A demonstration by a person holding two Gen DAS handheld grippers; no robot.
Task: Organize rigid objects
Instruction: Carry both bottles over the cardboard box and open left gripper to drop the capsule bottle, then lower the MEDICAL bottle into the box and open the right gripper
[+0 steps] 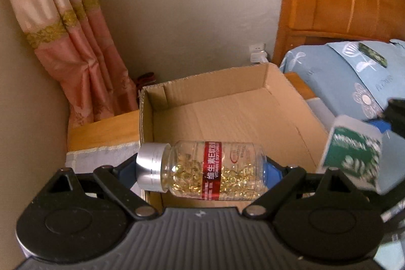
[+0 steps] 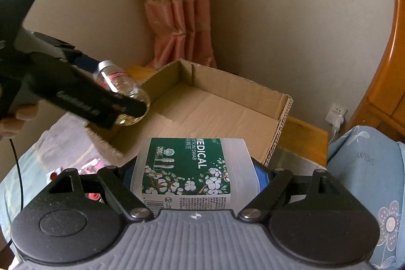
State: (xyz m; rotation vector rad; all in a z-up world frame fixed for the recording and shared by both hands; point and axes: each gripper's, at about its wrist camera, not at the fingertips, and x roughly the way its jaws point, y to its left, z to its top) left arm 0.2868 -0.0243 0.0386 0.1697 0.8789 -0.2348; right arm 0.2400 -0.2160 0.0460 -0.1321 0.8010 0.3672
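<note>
Each clamped endwise for carrying, the left gripper holds the capsule bottle and the right gripper the cotton swab tub, short of the empty cardboard box at twelve o'clock.

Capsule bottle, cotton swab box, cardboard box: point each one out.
capsule bottle [image 1: 212, 168], left wrist view, red label band.
cotton swab box [image 2: 189, 168], right wrist view, green label.
cardboard box [image 1: 227, 118], left wrist view, bare floor.
</note>
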